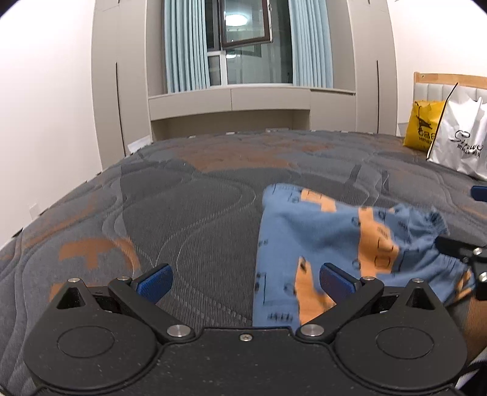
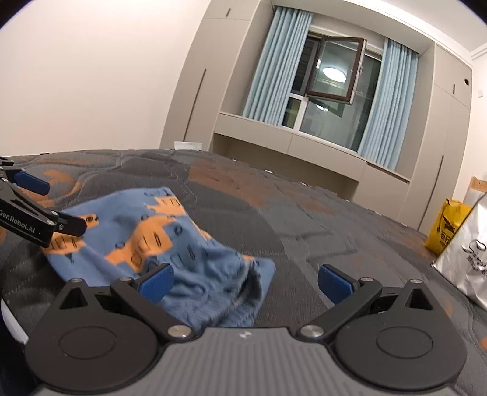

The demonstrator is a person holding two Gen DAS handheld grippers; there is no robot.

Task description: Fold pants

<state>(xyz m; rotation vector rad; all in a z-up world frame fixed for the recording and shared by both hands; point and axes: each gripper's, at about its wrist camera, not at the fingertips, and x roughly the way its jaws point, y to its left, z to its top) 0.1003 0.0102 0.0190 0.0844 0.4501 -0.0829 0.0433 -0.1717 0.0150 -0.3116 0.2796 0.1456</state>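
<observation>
The blue-and-orange pants (image 1: 334, 240) lie bunched on the mattress (image 1: 182, 198) between both spread, empty grippers, stretching rightward from the left gripper (image 1: 245, 281) and leftward from the right gripper (image 2: 245, 281), about equally near each.

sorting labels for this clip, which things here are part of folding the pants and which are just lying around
Part of the job:
- blue and orange pants, lying on the mattress
- left gripper, open
- right gripper, open

Just lying about:
- yellow bag at the far end of the mattress
- white bag beside it
- curtains and window behind
</observation>
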